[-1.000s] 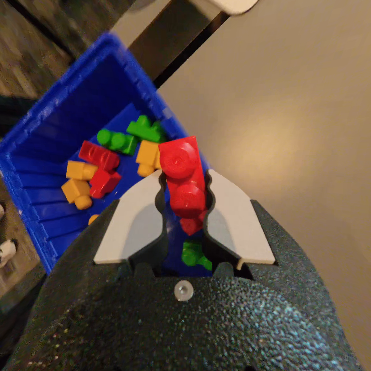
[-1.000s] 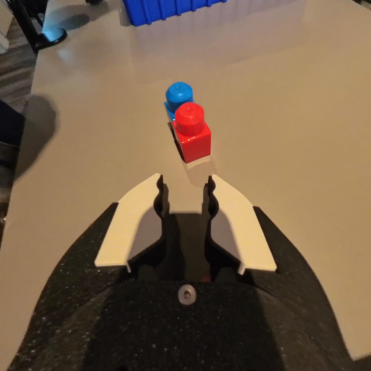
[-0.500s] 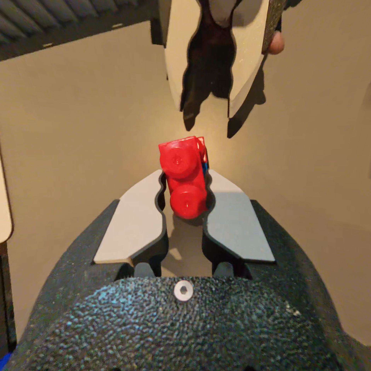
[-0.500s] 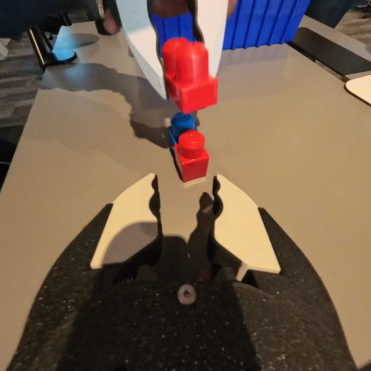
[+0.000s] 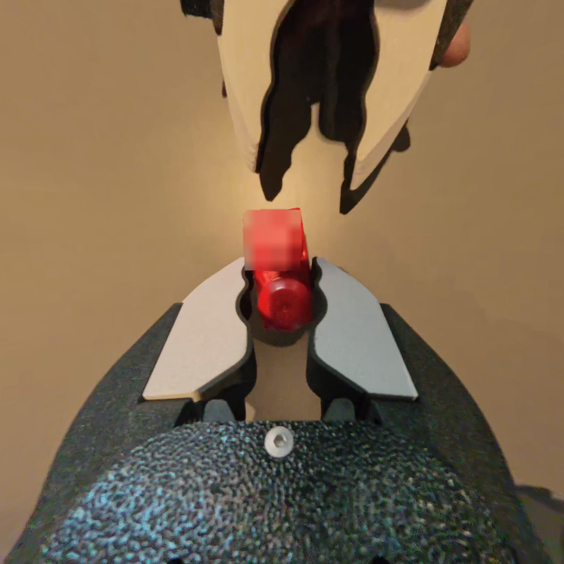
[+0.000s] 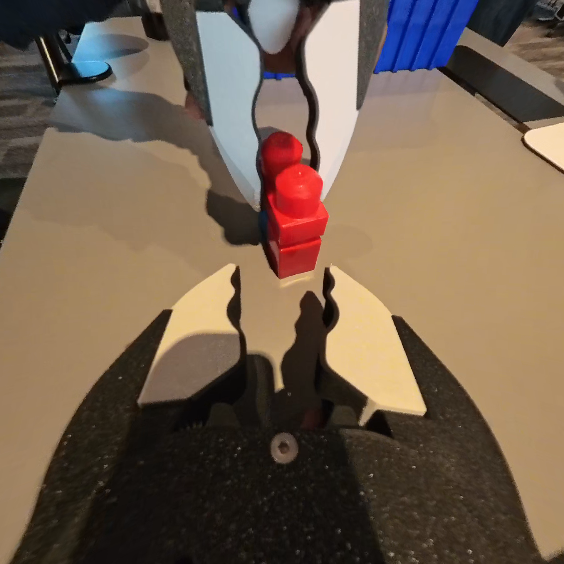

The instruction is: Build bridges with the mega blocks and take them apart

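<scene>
My left gripper is shut on a red two-stud block. In the right wrist view it comes down from the top and holds this block on top of a red single-stud block and a blue block, which is almost hidden behind. The stack stands on the beige table. My right gripper is open and empty, low over the table just in front of the stack. It also shows in the left wrist view, open, beyond the block.
A blue bin stands at the far end of the table. A black strip and a white board corner lie at the right edge. A chair base is on the floor at the far left.
My left gripper carried the red two-stud block from over the bin to the table and lowered it onto the red and blue blocks. My right gripper stayed open in front of them.
</scene>
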Motion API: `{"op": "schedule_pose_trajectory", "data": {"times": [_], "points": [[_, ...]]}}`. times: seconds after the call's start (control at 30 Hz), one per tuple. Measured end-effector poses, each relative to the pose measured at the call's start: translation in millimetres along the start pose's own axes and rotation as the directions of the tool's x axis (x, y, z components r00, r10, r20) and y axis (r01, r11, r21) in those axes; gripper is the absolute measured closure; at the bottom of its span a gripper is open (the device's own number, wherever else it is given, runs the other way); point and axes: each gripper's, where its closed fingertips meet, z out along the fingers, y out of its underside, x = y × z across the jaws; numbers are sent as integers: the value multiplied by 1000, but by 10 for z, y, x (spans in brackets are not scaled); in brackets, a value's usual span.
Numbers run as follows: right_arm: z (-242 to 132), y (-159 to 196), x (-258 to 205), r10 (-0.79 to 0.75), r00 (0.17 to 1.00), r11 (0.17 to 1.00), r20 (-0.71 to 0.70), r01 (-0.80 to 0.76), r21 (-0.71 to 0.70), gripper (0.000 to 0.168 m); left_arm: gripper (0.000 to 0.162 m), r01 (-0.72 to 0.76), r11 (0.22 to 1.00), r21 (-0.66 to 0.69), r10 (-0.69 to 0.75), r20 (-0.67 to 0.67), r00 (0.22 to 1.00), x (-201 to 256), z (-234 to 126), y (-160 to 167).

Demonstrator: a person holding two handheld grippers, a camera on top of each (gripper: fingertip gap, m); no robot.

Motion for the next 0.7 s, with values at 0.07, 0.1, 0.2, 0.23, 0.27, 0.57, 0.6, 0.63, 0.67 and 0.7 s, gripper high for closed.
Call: {"op": "schedule_pose_trajectory", "data": {"times": [0.07, 0.1, 0.2, 0.23, 0.27, 0.57, 0.6, 0.63, 0.67, 0.7], "points": [[22, -41, 0, -8, 1000, 1000, -3, 8, 18, 116, 127, 10, 1000, 9, -10, -32, 999, 5, 4, 1], [38, -64, 2, -11, 1000, 1000, -4, 11, 27, 116, 127, 15, 1000, 17, -14, -49, 999, 7, 6, 1], [103, -142, 7, -12, 1000, 998, 1, 11, 55, 116, 126, 25, 998, 55, -21, -84, 996, 13, 10, -5], [128, -169, 12, -13, 1000, 998, 2, 13, 63, 115, 126, 27, 997, 71, -21, -88, 996, 14, 12, -8], [152, -195, 25, -16, 1000, 997, -1, 16, 71, 115, 126, 29, 996, 86, -21, -90, 996, 15, 12, -11], [301, -292, 81, -88, 996, 994, 26, 87, 61, 133, 126, -32, 991, 129, 32, 3, 999, 10, 28, -27], [298, -291, 82, -89, 996, 994, 26, 87, 58, 133, 126, -47, 989, 140, 43, 28, 999, 5, 34, -32], [297, -290, 80, -90, 996, 994, 24, 89, 56, 133, 126, -64, 986, 154, 57, 53, 997, 1, 36, -32], [296, -289, 74, -91, 996, 995, 25, 89, 55, 133, 126, -70, 982, 177, 58, 71, 996, 4, 24, -35], [295, -289, 70, -90, 996, 995, 27, 88, 53, 133, 127, -63, 975, 213, 46, 84, 995, 8, -6, -43]]}}
